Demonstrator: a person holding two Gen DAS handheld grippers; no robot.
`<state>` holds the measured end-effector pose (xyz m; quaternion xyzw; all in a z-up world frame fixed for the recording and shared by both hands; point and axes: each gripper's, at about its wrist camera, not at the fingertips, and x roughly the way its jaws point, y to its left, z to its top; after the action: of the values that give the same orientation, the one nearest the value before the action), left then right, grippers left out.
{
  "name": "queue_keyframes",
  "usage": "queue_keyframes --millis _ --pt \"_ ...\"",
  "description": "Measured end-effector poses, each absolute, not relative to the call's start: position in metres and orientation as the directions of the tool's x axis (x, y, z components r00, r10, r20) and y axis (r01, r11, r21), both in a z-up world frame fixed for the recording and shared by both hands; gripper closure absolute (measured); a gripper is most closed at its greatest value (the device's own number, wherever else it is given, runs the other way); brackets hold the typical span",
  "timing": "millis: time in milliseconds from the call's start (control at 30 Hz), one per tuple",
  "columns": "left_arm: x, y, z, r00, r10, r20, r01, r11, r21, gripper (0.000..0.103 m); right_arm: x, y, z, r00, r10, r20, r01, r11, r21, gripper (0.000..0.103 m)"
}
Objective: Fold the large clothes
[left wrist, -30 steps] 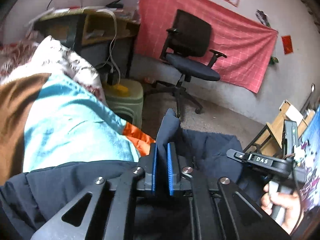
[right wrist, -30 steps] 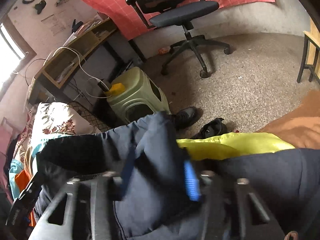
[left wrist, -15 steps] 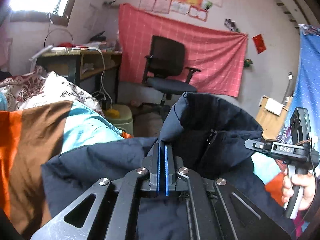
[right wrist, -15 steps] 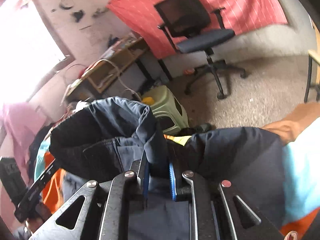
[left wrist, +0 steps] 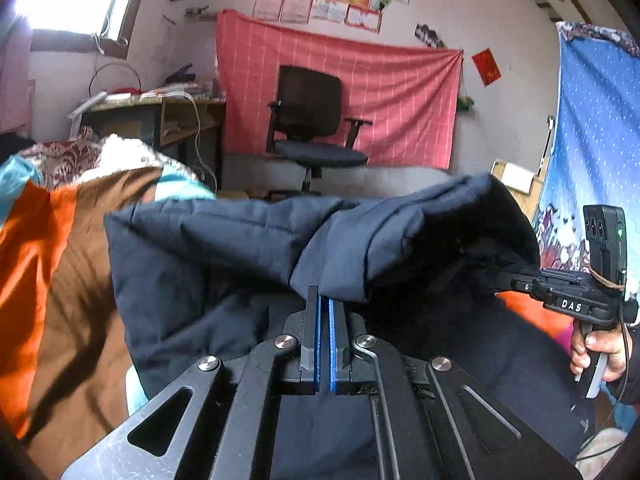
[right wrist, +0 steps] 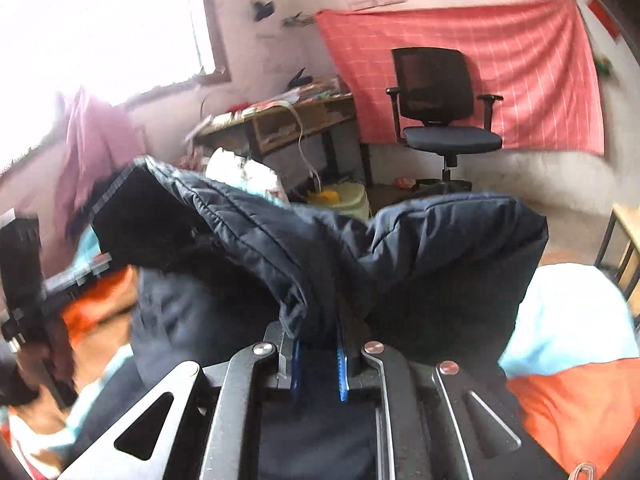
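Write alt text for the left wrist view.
The left claw is shut on a fold of a navy jacket lifted over an orange and brown bedspread. At right, a hand holds the right claw. Behind stands a chair.

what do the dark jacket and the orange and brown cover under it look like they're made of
Navy jacket: looks like matte woven synthetic shell over padding; the right wrist view shows stitched quilt lines and puffy folds.
Orange and brown cover: seems a satin-like polyester, since the orange panel shines with bright highlights. Fibre itself can't be confirmed by look.
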<state>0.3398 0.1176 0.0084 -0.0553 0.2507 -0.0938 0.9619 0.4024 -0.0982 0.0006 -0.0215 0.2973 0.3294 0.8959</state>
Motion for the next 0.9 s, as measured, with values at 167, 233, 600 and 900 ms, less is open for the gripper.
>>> queue_keyframes --millis 167,233,600,900 --pt "0.367 0.118 -0.015 0.833 -0.178 -0.523 0.108 0.981 -0.162 0.102 0.414 -0.090 -0.052 0.593 0.524 -0.611 -0.553 0.817 0.165 0.091" --pt "0.379 0.120 -0.025 0.823 -0.164 -0.544 0.088 0.983 -0.164 0.102 0.424 -0.089 -0.068 0.583 0.521 -0.624 -0.527 0.827 0.198 0.090" --pt "0.370 0.132 -0.051 0.777 -0.185 -0.601 0.094 0.979 -0.181 0.102 0.446 -0.083 -0.105 0.621 0.481 -0.619 -0.450 0.865 0.220 0.090" --pt "0.345 0.095 0.002 0.863 -0.174 -0.474 0.120 0.983 -0.142 0.102 0.435 -0.087 -0.105 0.644 0.483 -0.594 -0.455 0.865 0.211 0.090"
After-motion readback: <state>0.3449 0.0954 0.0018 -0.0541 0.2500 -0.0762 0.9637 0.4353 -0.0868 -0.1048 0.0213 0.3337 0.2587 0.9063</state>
